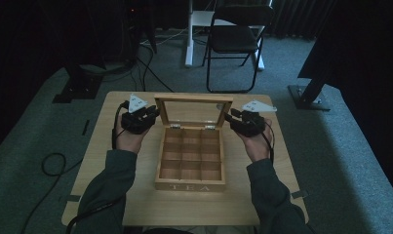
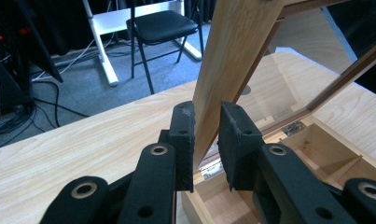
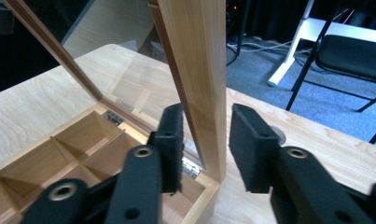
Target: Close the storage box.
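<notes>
A wooden tea box (image 1: 190, 186) marked TEA stands in the middle of the table, its glass-paned lid (image 1: 194, 99) raised upright and its compartments empty. My left gripper (image 1: 152, 114) is shut on the lid's left edge; in the left gripper view both pads (image 2: 183, 135) press the wooden frame (image 2: 232, 46). My right gripper (image 1: 229, 117) straddles the lid's right edge. In the right gripper view the frame (image 3: 195, 46) stands between the pads, with a thin gap to the right pad (image 3: 246, 144), so that gripper is open.
The light wooden table (image 1: 150, 204) has bare surface around the box. Beyond its far edge stand a black folding chair (image 1: 235, 39) and a white desk leg (image 1: 189, 34). Cables (image 1: 52, 163) lie on the grey carpet at the left.
</notes>
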A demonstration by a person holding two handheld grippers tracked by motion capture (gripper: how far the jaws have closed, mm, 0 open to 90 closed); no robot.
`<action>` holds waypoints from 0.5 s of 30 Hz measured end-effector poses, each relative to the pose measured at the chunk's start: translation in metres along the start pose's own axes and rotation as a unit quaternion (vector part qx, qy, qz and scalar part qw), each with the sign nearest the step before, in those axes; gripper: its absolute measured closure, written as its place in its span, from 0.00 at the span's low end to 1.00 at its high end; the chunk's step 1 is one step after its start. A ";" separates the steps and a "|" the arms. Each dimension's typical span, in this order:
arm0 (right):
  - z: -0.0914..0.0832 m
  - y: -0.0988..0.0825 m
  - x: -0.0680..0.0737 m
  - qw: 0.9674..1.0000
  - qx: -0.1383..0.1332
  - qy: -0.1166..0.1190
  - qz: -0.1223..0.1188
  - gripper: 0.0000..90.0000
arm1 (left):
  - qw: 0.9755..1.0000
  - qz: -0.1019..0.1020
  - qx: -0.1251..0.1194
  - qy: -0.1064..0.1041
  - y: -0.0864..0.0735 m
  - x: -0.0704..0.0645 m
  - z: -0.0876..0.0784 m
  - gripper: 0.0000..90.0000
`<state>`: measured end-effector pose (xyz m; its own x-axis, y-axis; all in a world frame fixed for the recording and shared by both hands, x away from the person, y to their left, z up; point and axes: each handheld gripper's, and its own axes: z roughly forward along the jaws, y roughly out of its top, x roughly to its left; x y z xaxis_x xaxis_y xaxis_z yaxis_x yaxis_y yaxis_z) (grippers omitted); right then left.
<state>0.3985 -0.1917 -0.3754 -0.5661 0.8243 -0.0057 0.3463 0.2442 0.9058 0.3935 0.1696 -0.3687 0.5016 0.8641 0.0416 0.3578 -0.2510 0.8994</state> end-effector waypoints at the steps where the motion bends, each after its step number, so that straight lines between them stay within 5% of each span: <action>1: 0.000 0.000 0.000 1.000 0.000 0.000 0.000 0.75 | 1.000 0.000 0.000 0.000 0.000 0.000 0.000 0.84; 9: -0.007 0.000 0.005 1.000 0.010 0.002 0.002 0.80 | 1.000 0.000 0.008 -0.016 -0.008 -0.004 -0.003 0.85; 15: -0.011 -0.006 0.005 0.999 0.014 0.029 0.024 0.79 | 0.999 -0.016 0.020 -0.036 -0.014 -0.002 -0.005 0.83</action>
<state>0.3852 -0.1945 -0.3765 -0.5911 0.8042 0.0624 0.3943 0.2207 0.8921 0.3836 0.1730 -0.3794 0.5438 0.8390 -0.0194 0.4052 -0.2422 0.8816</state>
